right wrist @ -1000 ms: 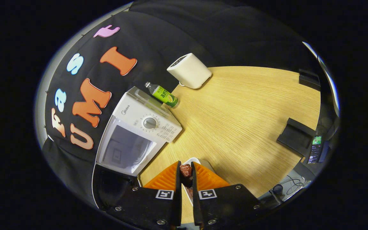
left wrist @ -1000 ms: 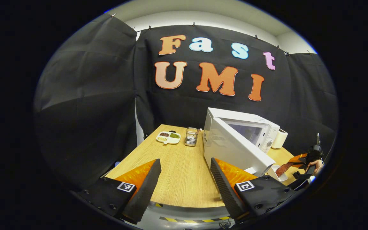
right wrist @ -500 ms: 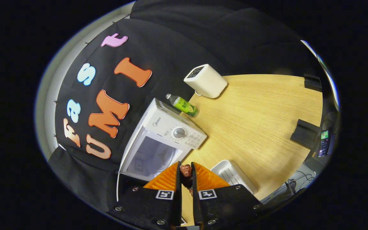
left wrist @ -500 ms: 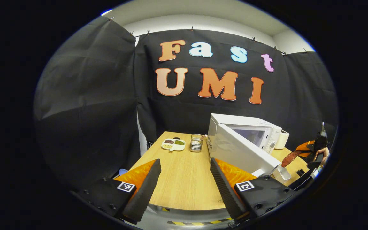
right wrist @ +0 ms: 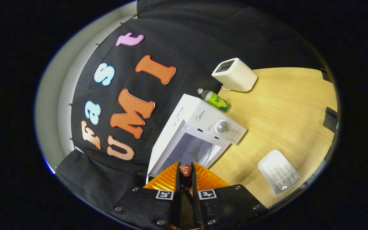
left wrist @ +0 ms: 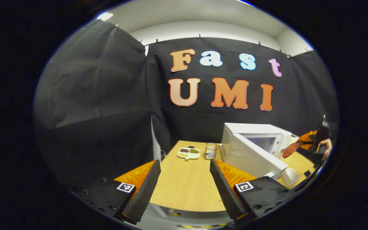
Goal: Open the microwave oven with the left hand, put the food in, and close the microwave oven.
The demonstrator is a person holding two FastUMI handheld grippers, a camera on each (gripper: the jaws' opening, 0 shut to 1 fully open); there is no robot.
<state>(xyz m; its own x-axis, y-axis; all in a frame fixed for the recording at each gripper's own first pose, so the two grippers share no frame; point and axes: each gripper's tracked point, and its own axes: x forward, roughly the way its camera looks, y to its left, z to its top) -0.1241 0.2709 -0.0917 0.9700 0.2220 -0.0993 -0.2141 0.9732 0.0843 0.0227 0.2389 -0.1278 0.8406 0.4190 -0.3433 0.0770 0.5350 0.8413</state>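
The white microwave (left wrist: 260,134) (right wrist: 200,124) stands on the wooden table with its door (left wrist: 256,157) swung open toward me. My left gripper (left wrist: 184,174) is open with nothing between its fingers, held back from the table's near edge, left of the door. My right gripper (right wrist: 185,171) is shut on a reddish-brown piece of food (right wrist: 185,170), in front of the open cavity (right wrist: 192,151). In the left gripper view the food (left wrist: 292,149) hangs at the far right, beside the microwave's front, held by the right gripper (left wrist: 308,140) and a hand.
An empty white tray (right wrist: 278,172) (left wrist: 288,175) lies on the table (right wrist: 283,111) right of the microwave. A green bottle (right wrist: 216,99) and a white box-shaped appliance (right wrist: 235,75) stand behind it. A divided dish (left wrist: 188,152) and a glass holder (left wrist: 210,151) sit at the table's far left.
The right gripper lifted the food out of the white tray and carried it toward the microwave's open cavity. The left gripper drew back from the table and the door.
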